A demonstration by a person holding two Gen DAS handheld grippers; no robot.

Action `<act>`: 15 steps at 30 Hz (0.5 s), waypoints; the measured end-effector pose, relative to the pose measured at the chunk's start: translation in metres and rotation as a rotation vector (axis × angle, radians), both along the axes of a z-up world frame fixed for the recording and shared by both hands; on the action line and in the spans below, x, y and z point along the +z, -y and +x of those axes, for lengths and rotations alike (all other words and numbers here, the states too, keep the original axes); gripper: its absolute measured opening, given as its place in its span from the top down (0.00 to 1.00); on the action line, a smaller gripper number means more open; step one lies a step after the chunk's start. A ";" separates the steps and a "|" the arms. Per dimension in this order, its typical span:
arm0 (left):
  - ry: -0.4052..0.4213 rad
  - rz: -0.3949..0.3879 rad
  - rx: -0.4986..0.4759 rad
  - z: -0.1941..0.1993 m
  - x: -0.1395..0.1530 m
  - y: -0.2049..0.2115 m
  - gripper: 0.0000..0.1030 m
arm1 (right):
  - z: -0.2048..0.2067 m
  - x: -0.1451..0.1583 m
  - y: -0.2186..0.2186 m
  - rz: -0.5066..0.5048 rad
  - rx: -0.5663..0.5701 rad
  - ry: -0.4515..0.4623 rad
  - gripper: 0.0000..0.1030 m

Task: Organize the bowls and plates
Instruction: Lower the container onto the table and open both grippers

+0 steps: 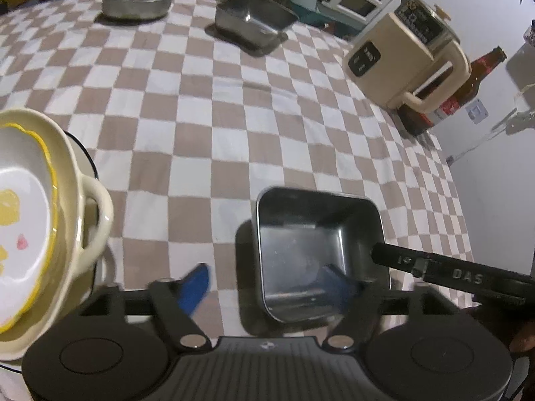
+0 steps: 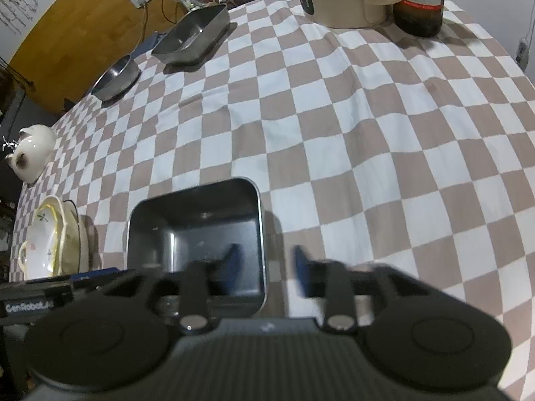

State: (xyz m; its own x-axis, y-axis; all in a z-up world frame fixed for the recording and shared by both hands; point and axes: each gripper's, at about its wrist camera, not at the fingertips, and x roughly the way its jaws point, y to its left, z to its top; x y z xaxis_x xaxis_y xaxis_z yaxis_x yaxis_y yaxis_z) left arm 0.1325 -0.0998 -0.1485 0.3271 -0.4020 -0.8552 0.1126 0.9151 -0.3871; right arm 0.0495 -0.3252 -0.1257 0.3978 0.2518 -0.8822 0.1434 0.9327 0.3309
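A square steel tray (image 1: 301, 250) (image 2: 197, 230) sits on the checkered table near me. My left gripper (image 1: 267, 284) is open and straddles the tray's left wall, one blue finger (image 1: 195, 284) outside and one inside. My right gripper (image 2: 265, 264) is open and straddles the tray's right wall; its black finger (image 1: 434, 267) shows in the left wrist view. A stack of a white flowered plate (image 1: 20, 220) in a cream handled bowl (image 1: 83, 207) (image 2: 50, 237) stands to the left. A round steel bowl (image 1: 137, 0) (image 2: 115, 78) and a rectangular steel tray (image 1: 254, 20) (image 2: 194, 36) sit at the far side.
A cream appliance (image 1: 408, 56) and a brown beer bottle (image 2: 423, 0) stand at the table's right side. A white cat-shaped teapot (image 2: 31, 152) sits at the left edge. Cables and clutter lie beyond the far edge.
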 end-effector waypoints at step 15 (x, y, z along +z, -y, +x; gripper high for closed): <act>0.127 -0.017 0.188 0.018 0.023 -0.017 0.00 | 0.032 0.040 0.038 -0.061 -0.018 0.200 0.00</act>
